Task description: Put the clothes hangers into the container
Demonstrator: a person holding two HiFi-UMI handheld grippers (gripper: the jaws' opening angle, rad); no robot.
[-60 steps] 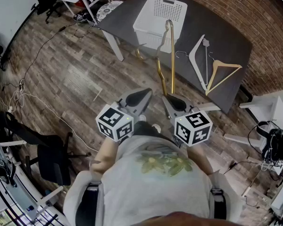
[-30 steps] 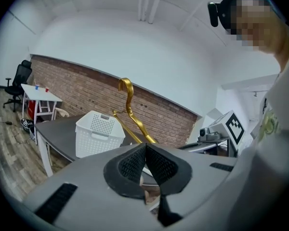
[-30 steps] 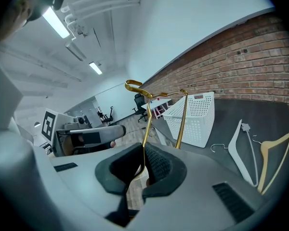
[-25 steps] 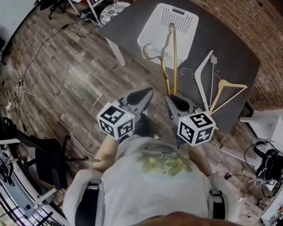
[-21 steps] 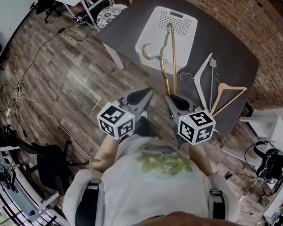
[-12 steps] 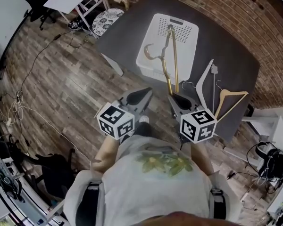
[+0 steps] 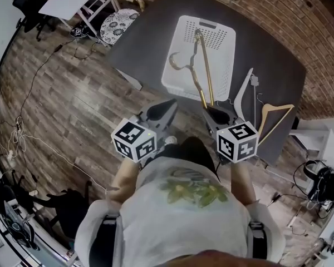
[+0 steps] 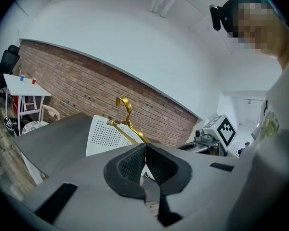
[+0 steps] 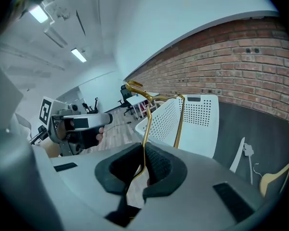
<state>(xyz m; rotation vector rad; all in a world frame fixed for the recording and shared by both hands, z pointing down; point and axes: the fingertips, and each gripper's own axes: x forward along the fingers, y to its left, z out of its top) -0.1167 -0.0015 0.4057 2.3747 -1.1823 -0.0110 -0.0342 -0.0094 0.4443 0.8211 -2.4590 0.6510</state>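
Dark table [image 7: 150,38]: white basket [image 7: 222,49] sits near its front edge, bare top to the left. Gold hanger [image 7: 207,74] slants over the basket's open top, its lower end clamped in the right gripper [image 9: 144,162]; white hanger [image 7: 246,90] and wooden hanger [image 7: 273,118] lie beside the basket's right wall. Left gripper [image 8: 145,165]: jaws together, nothing between.

The head camera sits above and behind both grippers and looks steeply down onto the left gripper [image 7: 167,107], the right gripper [image 7: 212,110] and the dark table [image 7: 267,54] ahead of them. Each gripper camera rides close behind its own jaws and looks forward along them. All three views share the white container [image 7: 181,22] and gold hanger [image 7: 204,65] beyond the jaws. Each gripper view also catches the other gripper at its side.
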